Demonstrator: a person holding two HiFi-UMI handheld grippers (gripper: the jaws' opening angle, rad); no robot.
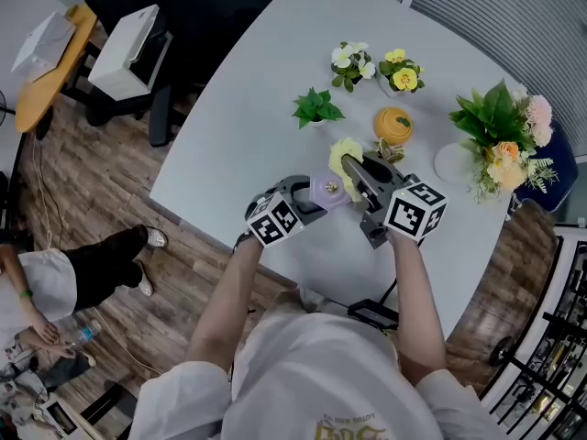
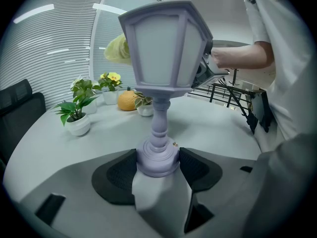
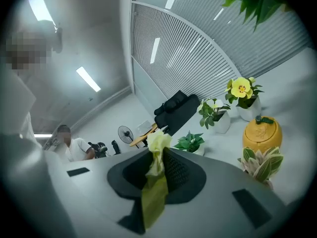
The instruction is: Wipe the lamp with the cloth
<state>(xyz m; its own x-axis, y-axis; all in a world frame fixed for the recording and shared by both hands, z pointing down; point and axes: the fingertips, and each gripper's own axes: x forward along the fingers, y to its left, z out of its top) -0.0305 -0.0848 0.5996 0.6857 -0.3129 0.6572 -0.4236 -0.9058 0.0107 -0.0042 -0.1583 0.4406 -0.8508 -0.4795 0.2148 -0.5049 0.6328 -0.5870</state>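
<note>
Left gripper point(image 2: 158, 155): jaws closed narrowly on the round foot of the lamp point(image 2: 166, 53), one pad to each side. The lamp is thereby held on the person's side of the orange pumpkin ornament point(image 1: 393, 125), near it, over the white table point(image 1: 229, 126); whether the foot rests on the table cannot be told. Right gripper point(image 3: 157, 162): jaws pinched together on the yellow-green cloth point(image 3: 158, 145), a bunched tuft standing out past the tips, the rest trailing back between the pads. Governing relation: the lamp's long axis is upright, its stem rising from the left gripper's jaws to the lantern head; the cloth tuft sits at the height of that head, on its pumpkin-ward side, and shows past the head's upper edge in the left gripper view. Contact between cloth and head is likely but not certain, since the head covers the meeting place. The right gripper is the nearer to the surface to be wiped; the left serves as holder only. Judgement: the next move calls for strokes of the right gripper across the lantern panels. Lamp, appearance: pale lavender throughout; lantern-shaped head with pale panels in a faceted frame; slender turned stem; stepped round foot; smooth and hard-looking; probably top-heavy when gripped at the foot, so a firm push may tip it.
</note>
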